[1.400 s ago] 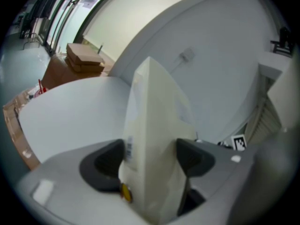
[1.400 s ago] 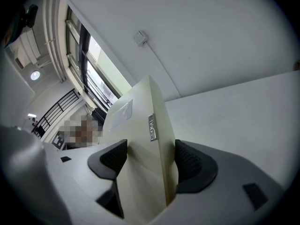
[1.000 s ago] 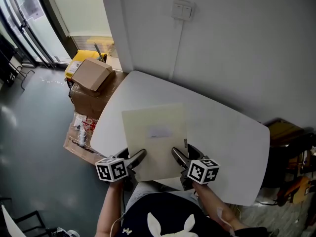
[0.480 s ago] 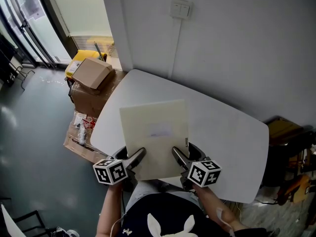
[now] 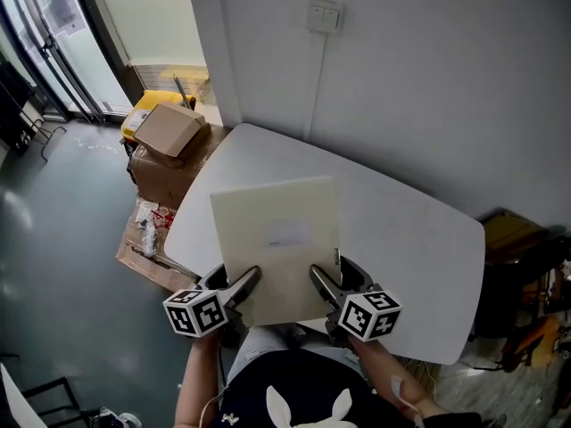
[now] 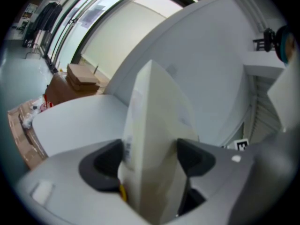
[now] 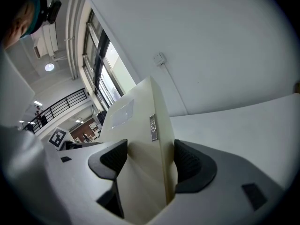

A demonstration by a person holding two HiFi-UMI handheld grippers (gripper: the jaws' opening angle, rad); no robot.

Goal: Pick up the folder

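A cream folder (image 5: 277, 239) with a small clear label pocket is held tilted above the white table (image 5: 419, 266), its far edge raised. My left gripper (image 5: 243, 285) is shut on the folder's near left corner, and in the left gripper view the folder (image 6: 150, 139) stands between the dark pads (image 6: 105, 161). My right gripper (image 5: 323, 285) is shut on the near right corner. In the right gripper view the folder (image 7: 140, 139) fills the gap between the pads (image 7: 190, 163), with a small metal tag on its spine.
The table stands against a grey wall with a light switch (image 5: 323, 14). Cardboard boxes (image 5: 165, 141) and a yellow bin (image 5: 147, 105) sit on the floor to the left. A dark cabinet (image 5: 526, 275) stands to the right.
Both grippers have lifted the folder further; its far edge has risen and it looks larger in the head view. The left gripper has shifted slightly left and down.
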